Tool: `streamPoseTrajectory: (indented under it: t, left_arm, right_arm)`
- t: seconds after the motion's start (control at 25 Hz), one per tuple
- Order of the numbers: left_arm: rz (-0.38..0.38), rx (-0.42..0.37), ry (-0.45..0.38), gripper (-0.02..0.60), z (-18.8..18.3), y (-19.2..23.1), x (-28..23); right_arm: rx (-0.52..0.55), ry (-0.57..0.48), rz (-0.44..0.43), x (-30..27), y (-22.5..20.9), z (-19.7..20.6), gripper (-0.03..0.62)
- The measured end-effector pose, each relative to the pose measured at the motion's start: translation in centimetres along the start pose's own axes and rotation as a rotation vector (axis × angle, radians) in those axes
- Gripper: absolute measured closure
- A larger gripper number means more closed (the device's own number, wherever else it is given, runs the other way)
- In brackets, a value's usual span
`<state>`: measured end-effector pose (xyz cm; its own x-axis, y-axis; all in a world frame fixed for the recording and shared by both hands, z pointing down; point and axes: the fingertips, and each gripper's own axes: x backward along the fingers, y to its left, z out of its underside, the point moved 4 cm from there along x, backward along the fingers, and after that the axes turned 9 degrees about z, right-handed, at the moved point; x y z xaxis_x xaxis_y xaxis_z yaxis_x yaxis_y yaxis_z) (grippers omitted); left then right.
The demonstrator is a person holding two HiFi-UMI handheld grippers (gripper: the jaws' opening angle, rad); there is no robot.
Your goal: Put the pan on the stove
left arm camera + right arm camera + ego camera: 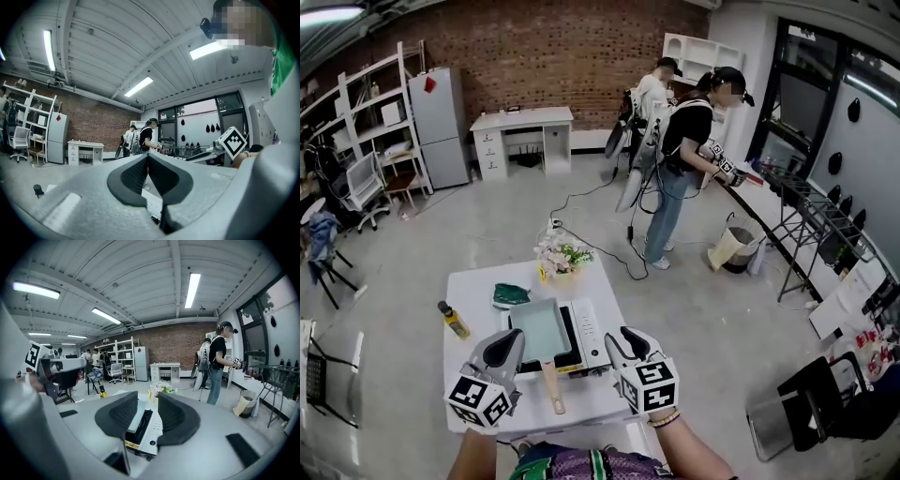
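A rectangular pale-green pan rests on the black top of the white stove, and its wooden handle sticks out toward the table's front edge. My left gripper hovers just left of the handle with its jaws together and nothing between them. My right gripper hangs over the stove's right front corner, jaws apart and empty. In the right gripper view, the pan and stove show through the gap of the right gripper. The left gripper points out over the room.
On the white table stand a yellow bottle, a green cloth and flowers. Two people stand far back by a counter. A cable runs across the floor. A dark chair sits at the right.
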<state>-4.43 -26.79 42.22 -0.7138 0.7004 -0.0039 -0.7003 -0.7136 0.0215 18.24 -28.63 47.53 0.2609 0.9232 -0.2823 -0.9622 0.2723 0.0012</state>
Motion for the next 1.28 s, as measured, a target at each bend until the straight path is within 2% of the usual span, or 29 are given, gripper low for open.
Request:
streamPoseTrajectory:
  t: [0.36, 0.48, 0.6, 0.92, 1.28]
  left_arm:
    - [-0.040, 0.004, -0.014, 0.565, -0.7, -2.8, -0.5]
    - [-0.041, 0.016, -0.023, 0.565, -0.8, -3.6, -0.4]
    - [-0.044, -0.005, -0.012, 0.565, -1.0, -4.0, -0.1]
    - [-0.071, -0.041, -0.019, 0.565, -2.8, -1.9, 2.4]
    - [-0.038, -0.044, -0.033, 0.565, -3.9, 0.2, 4.5]
  right_arm:
    - [-0.021, -0.093, -0.025, 2.8, -2.5, -2.6, 0.467]
    - [-0.028, -0.127, -0.021, 3.5, -2.3, -3.5, 0.471]
    - [-0.029, -0.154, -0.020, 3.6, -1.4, -4.5, 0.479]
    - [-0.059, -0.181, -0.021, 3.7, 1.3, -6.3, 0.491]
    - [-0.082, -0.209, 0.021, 3.9, 3.7, -7.0, 0.522]
